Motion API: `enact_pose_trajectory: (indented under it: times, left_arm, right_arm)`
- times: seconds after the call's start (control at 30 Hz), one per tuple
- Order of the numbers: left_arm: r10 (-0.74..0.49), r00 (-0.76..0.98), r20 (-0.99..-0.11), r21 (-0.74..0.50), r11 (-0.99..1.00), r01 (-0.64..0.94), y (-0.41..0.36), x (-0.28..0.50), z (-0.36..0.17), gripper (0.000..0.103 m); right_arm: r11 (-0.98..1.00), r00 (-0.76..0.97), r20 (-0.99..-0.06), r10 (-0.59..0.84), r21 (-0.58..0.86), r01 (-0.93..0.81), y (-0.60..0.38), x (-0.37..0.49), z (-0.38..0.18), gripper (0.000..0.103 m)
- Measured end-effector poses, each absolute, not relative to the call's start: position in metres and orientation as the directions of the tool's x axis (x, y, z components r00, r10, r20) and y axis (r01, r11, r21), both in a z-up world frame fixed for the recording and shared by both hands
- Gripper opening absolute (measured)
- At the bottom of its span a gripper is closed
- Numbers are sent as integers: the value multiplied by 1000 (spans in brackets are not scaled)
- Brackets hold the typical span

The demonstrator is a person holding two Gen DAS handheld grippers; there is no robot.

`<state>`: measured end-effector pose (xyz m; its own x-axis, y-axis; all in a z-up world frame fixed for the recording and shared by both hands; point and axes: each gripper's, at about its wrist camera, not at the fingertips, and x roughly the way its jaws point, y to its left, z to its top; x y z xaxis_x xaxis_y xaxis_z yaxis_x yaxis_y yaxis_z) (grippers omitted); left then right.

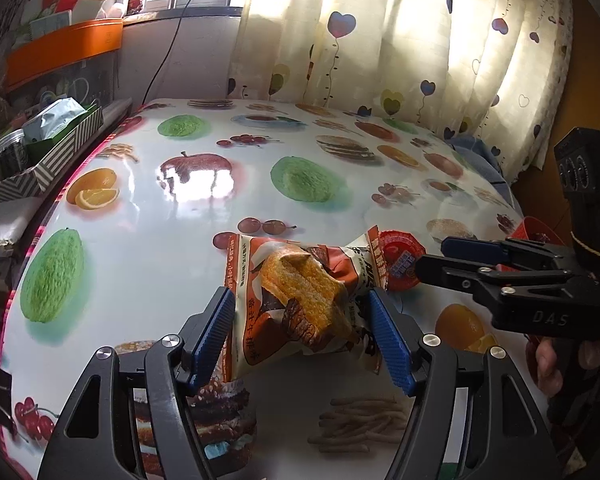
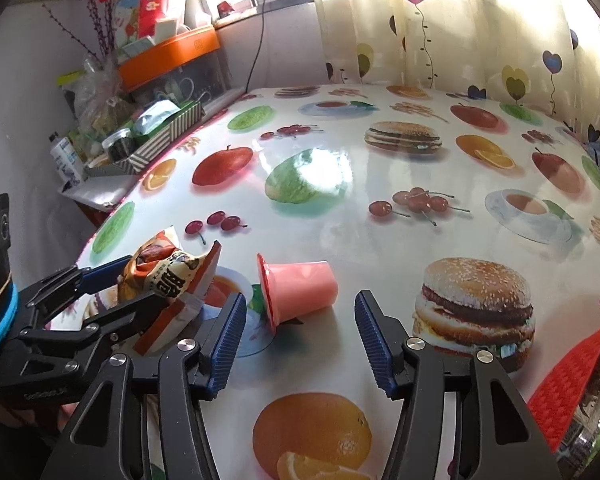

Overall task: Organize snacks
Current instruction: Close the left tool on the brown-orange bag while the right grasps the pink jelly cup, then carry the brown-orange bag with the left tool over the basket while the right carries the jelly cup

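Two grippers, both parted: left gripper straddles the snack bag unpinched, right gripper faces the toppled jelly cup lying crosswise just ahead

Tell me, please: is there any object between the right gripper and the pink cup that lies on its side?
Nothing visible does. In the right wrist view the pink cup lies on its side on the table, just ahead of the right gripper, whose jaws stand open. The snack bag sits off to the left, between the left gripper's fingers.
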<state>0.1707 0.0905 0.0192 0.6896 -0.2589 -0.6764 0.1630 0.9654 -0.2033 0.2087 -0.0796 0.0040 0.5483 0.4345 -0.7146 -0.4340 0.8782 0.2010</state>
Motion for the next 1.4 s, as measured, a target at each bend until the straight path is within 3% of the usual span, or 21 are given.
enact_pose_trajectory:
  times: [0.33,0.37,0.43,0.53,0.8,1.13,1.4]
  left_arm:
    - [-262,691,-674,-229,963,142,90,186,17,69]
    - [-263,690,-674,-235,962,138,91,187,16,69]
    - [-264,687,-677,-248,961,124,91,191,15,70]
    - [-264,667,-697,-262,959,106,90,198,13,76]
    - [-300,650,-698,-318,943,93,91,207,9,76]
    - [-294,664,-687,-294,949,116,82,197,16,58]
    - [-304,671,-676,-294,947,134,74,181,22,54]
  right_arm:
    - [874,540,-719,438,198,-445,-61,231,-13,56]
    - [872,540,-717,440,199,-446,-61,231,-13,55]
    - [870,536,-717,445,205,-448,-61,231,-12,43]
    - [872,541,-715,443,204,-445,-61,229,-12,40]
    - [875,541,-717,440,206,-439,-67,218,-11,40]
    - [885,558,-710,429,205,-419,-79,202,-1,40]
    - [883,568,-699,434,205,-423,-86,186,7,40]
